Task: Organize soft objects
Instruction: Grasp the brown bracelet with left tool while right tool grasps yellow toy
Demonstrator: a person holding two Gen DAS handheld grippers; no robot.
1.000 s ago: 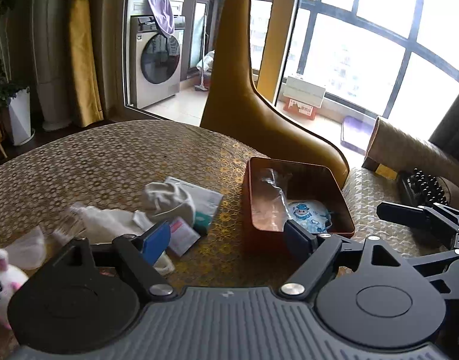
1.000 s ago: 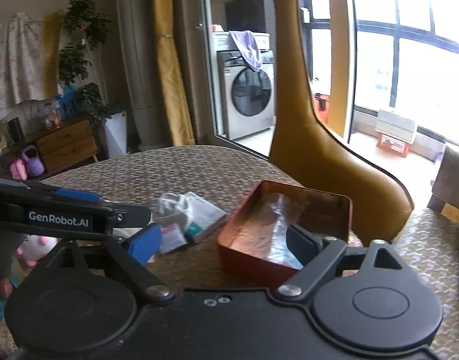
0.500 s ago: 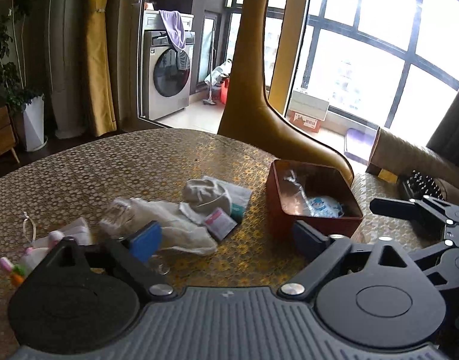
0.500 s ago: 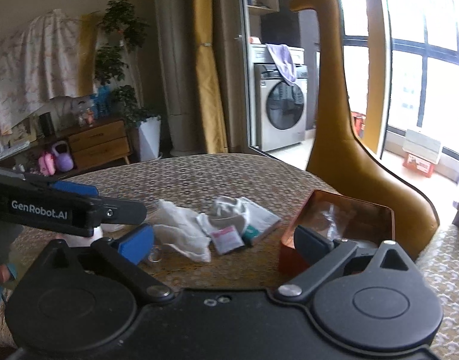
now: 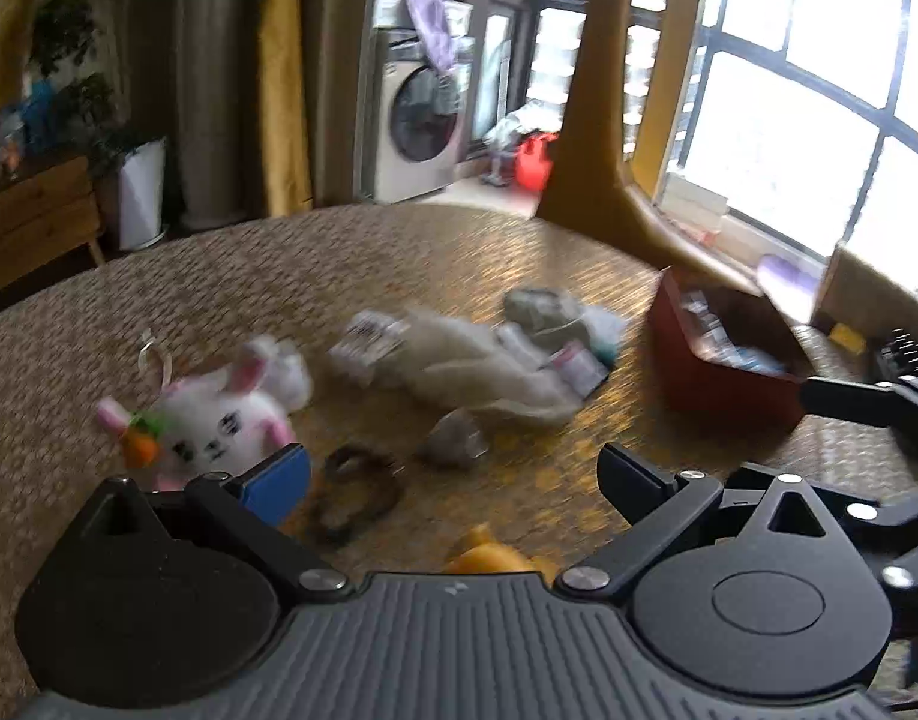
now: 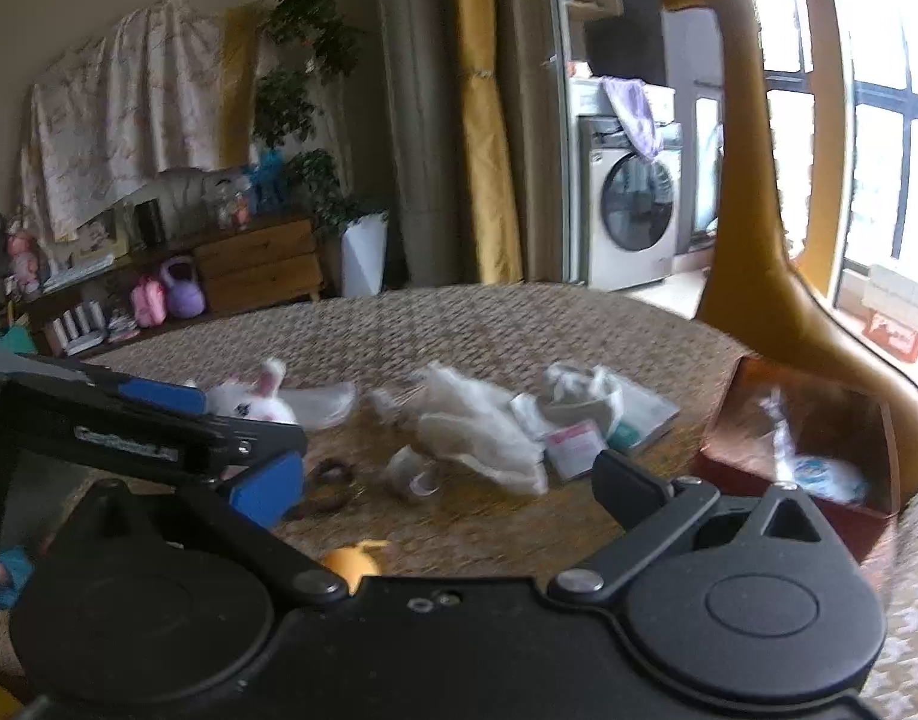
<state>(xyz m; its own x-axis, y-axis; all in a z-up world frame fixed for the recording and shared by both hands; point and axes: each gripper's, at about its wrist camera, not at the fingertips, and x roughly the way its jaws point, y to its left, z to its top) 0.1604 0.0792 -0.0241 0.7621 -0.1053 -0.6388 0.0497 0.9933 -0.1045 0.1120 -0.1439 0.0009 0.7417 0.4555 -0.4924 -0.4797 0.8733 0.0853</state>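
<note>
Clutter on the woven table point(image 5: 435, 252), left wrist view first: my left gripper point(image 5: 453, 474) has its jaws spread wide with nothing between them, only bare table and a dark hair tie point(image 5: 354, 492) just ahead of the blue pad. White plush bunny point(image 5: 213, 420) lies beyond the left finger; a pale crumpled cloth point(image 5: 477, 372) sits mid-table with small packets against it; the red box point(image 5: 723, 360) stands at the right with 1 or 2 items already inside. Frame is smeared, so edges are uncertain. Right wrist view: my right gripper point(image 6: 447, 480) is equally wide apart and empty; the cloth point(image 6: 477, 426) lies straight ahead, a small clear cup-like thing point(image 6: 411, 474) just before it, and the box point(image 6: 807, 420) is off to the right. Judgement: 1 soft item per grab. For the cloth I should come down over its bunched middle, not a loose edge, avoid pinching the packets with it, and carry it fully over the box rim before letting go.
</note>
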